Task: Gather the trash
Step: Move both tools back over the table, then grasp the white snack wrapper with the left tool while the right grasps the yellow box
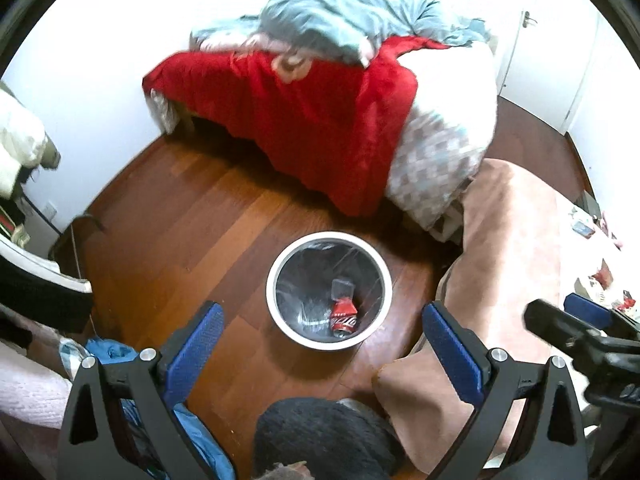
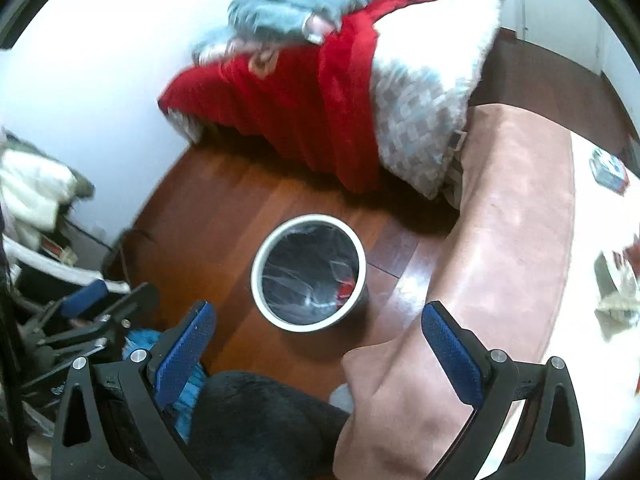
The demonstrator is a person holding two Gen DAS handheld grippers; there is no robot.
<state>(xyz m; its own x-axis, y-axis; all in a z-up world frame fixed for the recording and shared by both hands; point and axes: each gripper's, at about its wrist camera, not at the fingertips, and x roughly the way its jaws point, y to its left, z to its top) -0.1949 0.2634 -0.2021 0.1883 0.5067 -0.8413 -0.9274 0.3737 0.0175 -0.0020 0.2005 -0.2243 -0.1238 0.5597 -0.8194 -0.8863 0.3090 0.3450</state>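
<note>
A round white-rimmed trash bin (image 1: pixel 280 252) with a clear liner stands on the wooden floor; it also shows in the right wrist view (image 2: pixel 260 264). A crushed red can (image 1: pixel 343 314) and a dark flat item (image 1: pixel 341 289) lie inside it. My left gripper (image 1: pixel 322 330) is open and empty, held above the bin. My right gripper (image 2: pixel 316 330) is open and empty, above the bin's near side. The right gripper shows at the right edge of the left wrist view (image 1: pixel 576 320). Loose wrappers and litter (image 2: pixel 618 280) lie on a white surface at the right, and also show in the left wrist view (image 1: pixel 608 284).
A bed with a red blanket (image 1: pixel 304 120), a teal blanket (image 1: pixel 344 20) and a checkered cover (image 1: pixel 432 172) stands behind the bin. A pink cloth (image 1: pixel 516 232) covers a surface at the right. Clutter and a cable (image 1: pixel 76 240) lie at the left. A dark fuzzy thing (image 1: pixel 320 436) is below.
</note>
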